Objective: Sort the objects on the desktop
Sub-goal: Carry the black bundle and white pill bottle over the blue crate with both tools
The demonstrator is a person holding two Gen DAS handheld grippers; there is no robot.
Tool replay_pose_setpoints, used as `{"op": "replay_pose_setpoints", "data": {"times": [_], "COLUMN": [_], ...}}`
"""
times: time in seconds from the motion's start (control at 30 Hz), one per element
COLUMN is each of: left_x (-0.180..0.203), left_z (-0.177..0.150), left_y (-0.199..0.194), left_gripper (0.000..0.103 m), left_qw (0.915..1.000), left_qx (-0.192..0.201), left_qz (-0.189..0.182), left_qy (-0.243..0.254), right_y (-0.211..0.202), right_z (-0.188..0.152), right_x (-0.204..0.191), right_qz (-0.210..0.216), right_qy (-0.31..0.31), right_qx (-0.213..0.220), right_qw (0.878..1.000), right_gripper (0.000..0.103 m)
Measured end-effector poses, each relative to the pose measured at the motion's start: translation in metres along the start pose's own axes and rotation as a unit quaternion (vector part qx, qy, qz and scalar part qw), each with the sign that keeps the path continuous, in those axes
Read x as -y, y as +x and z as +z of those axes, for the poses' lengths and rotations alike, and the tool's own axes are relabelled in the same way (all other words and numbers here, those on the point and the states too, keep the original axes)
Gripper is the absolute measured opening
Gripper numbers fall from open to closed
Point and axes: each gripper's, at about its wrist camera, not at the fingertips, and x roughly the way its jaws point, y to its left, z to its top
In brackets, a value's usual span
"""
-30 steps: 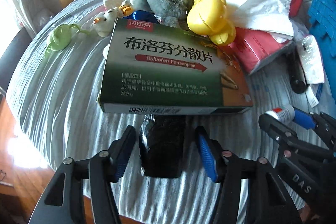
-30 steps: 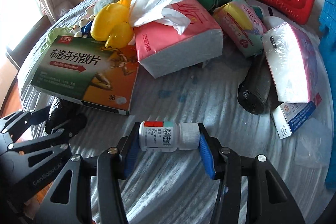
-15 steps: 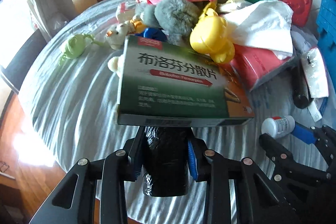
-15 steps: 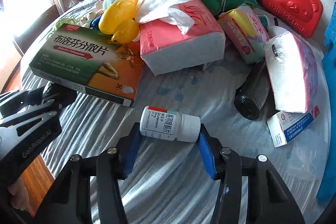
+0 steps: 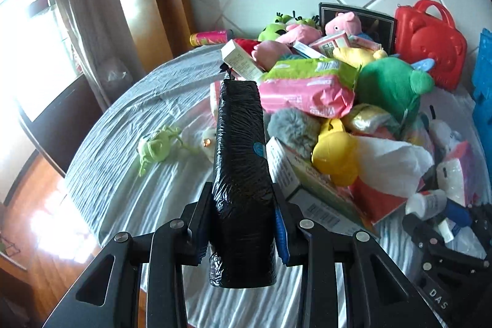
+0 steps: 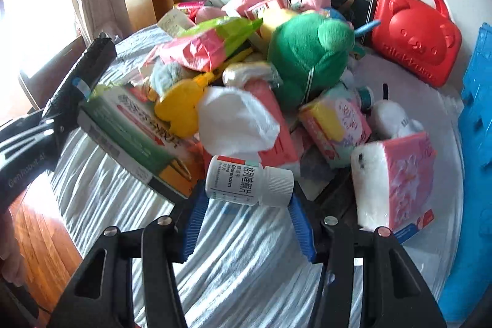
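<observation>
My left gripper (image 5: pixel 243 226) is shut on a black plastic-wrapped roll (image 5: pixel 241 174), held up off the grey striped cloth and pointing away from me. The right wrist view shows that same black roll (image 6: pixel 83 76) at the left, raised above the green medicine box (image 6: pixel 132 131). My right gripper (image 6: pixel 249 205) is shut on a white pill bottle (image 6: pixel 246 180), held sideways by its base and cap above the cloth. In the left wrist view the pill bottle (image 5: pixel 427 202) shows at the right edge in the right gripper.
A heap of plush toys, tissue packs and boxes fills the table's back: green plush (image 6: pixel 307 51), yellow duck toy (image 5: pixel 335 152), pink wipes pack (image 5: pixel 307 91), red bear case (image 6: pixel 415 33). A blue crate (image 6: pixel 476 100) stands at the right. A small green toy (image 5: pixel 156 143) lies left.
My left gripper shut on the black roll and lifted it from under the green box's edge. My right gripper has raised the pill bottle off the cloth, tilting upward.
</observation>
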Motion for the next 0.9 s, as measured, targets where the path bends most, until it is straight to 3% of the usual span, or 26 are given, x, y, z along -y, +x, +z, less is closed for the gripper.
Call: {"op": "replay_pose_setpoints", "data": {"times": [0.23, 0.47, 0.9], "left_x": [0.003, -0.001, -0.004], "left_z": [0.007, 0.006, 0.02], "left_y": [-0.003, -0.007, -0.051], "left_gripper": [0.033, 0.033, 0.033], "left_qw": [0.9994, 0.9984, 0.9921], "left_qx": [-0.005, -0.007, 0.033], "left_qz": [-0.032, -0.053, -0.112], "left_qy": [0.01, 0.019, 0.046], "right_y": [-0.012, -0.027, -0.08], "right_z": [0.042, 0.055, 0.067], "right_x": [-0.015, -0.035, -0.05], "right_qz": [-0.008, -0.02, -0.073], "right_qy": [0.003, 0.006, 0.03], "right_qx": [0.037, 0.054, 0.102], "right_qw": [0.999, 0.998, 0.992], "right_gripper": [0.052, 0.052, 0.052]}}
